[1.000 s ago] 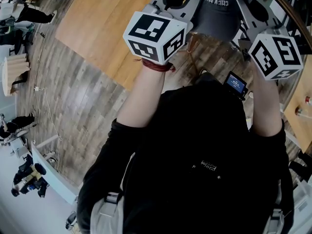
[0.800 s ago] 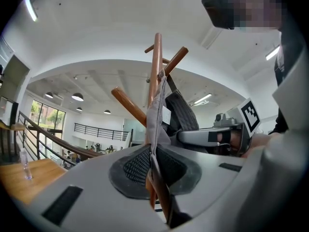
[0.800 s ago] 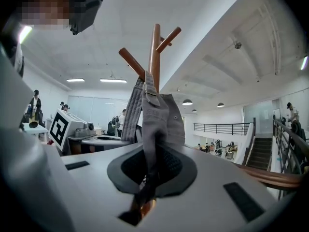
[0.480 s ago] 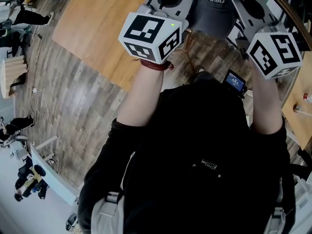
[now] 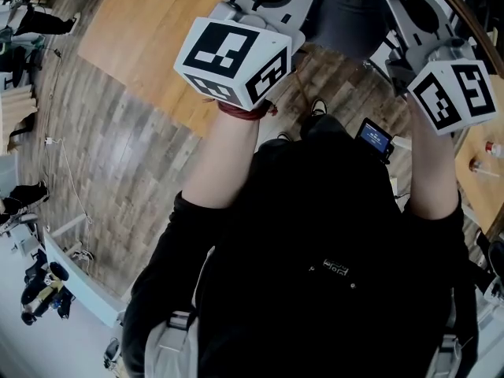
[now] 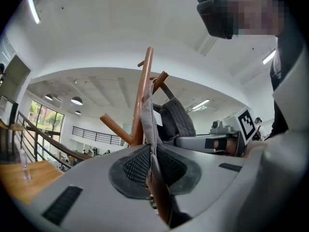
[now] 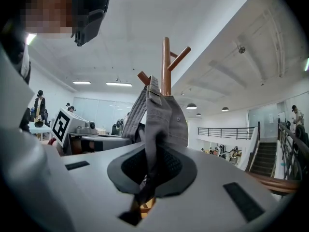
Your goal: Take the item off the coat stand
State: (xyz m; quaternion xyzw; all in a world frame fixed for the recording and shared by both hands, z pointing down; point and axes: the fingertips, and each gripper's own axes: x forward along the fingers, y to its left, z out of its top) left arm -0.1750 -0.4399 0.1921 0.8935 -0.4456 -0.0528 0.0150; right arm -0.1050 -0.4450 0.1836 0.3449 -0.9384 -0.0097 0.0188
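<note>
Rising just beyond both claws, a reddish-brown round wooden coat stand fills the space ahead. From the left claw one slanted peg juts out to the left of the post, and a shorter one angles off near its top. Past the right claw the same post stands straight behind the fabric, with a forked peg high to its right. Far off to the left claw's left, a clear bottle stands on a pale wooden tabletop beside a dark stair railing. In the head view a grey-brown plank floor and a lighter wooden platform lie below the claws. A small black device with a lit blue screen sits under the right claw.

A grey fabric baseball cap hangs against the post, directly between the two claws. The left claw's jaws have just been closing and now pinch a thin edge of the cap between their dark meshed pads. The right claw is clenched on a bunched fold of the same cap. The cloth shows rows of stitching and an eyelet, with pale print on the crown too small to read.
</note>
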